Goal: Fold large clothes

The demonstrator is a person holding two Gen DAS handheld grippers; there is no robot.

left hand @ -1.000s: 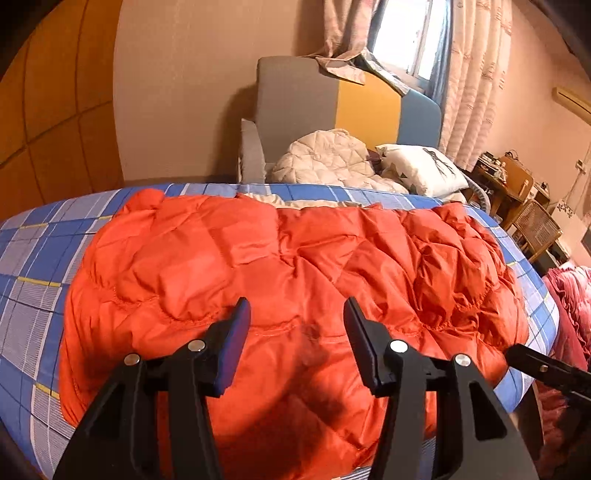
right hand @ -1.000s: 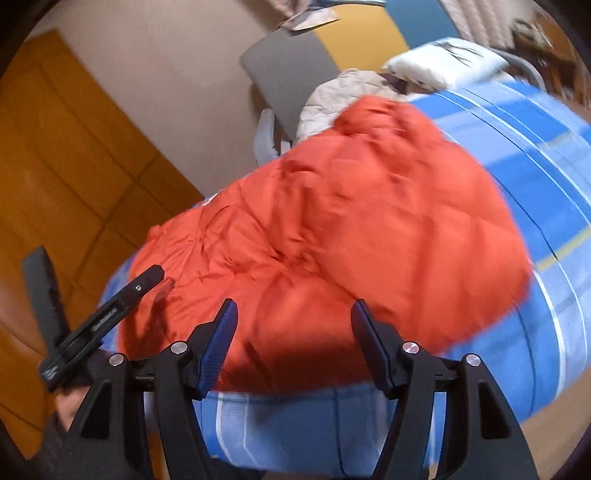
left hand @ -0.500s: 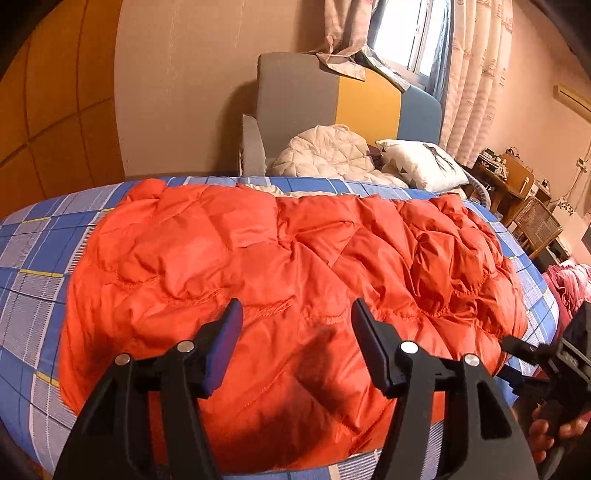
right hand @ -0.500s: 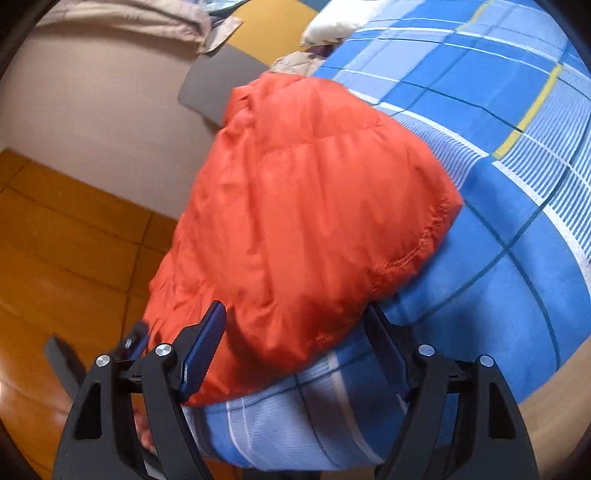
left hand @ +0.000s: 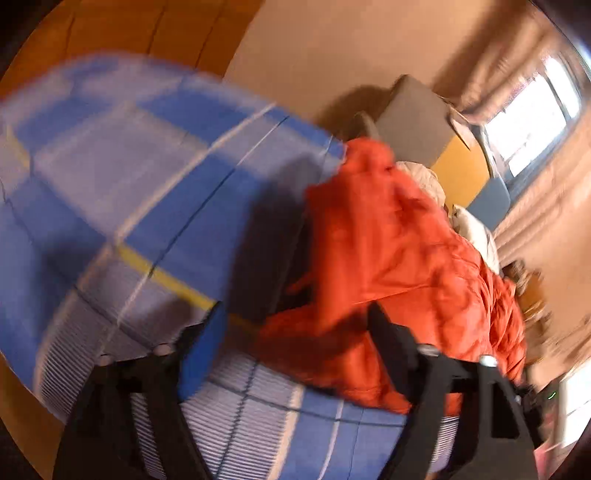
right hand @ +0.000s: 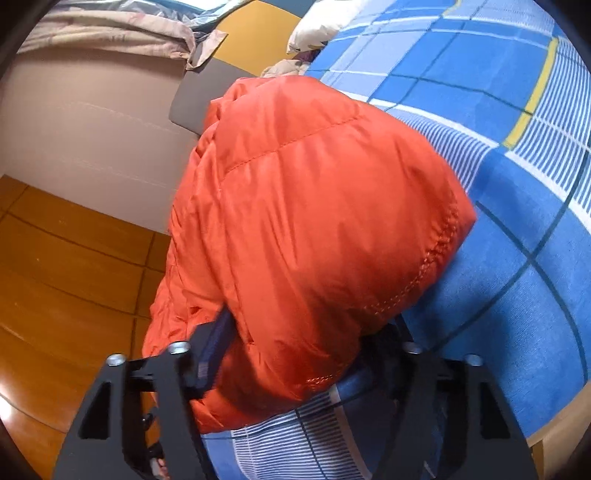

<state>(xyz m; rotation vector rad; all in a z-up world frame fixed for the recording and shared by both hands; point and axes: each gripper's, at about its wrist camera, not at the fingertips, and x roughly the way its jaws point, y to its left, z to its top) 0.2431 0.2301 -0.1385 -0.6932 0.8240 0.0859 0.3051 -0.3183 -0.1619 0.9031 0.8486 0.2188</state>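
Note:
An orange quilted down jacket [left hand: 399, 258] lies on a bed with a blue checked sheet [left hand: 122, 192]. The left wrist view is motion-blurred; my left gripper [left hand: 295, 332] is open at the jacket's left end, its jaws straddling the near corner of the fabric without closing. In the right wrist view the jacket [right hand: 314, 206] fills the middle. My right gripper [right hand: 306, 343] is open with the jacket's near right corner bulging between its jaws, at the bed's edge.
A grey, yellow and blue armchair [left hand: 417, 122] with a cream quilted garment [left hand: 424, 177] and a white pillow [right hand: 317, 26] stands behind the bed. Orange wooden wall panels [right hand: 66, 266] are at left. Curtains and a window [left hand: 532, 107] are at the far right.
My left gripper has swung left and down to the jacket's left end. My right gripper has pushed forward so the jacket's right corner now sits between its jaws.

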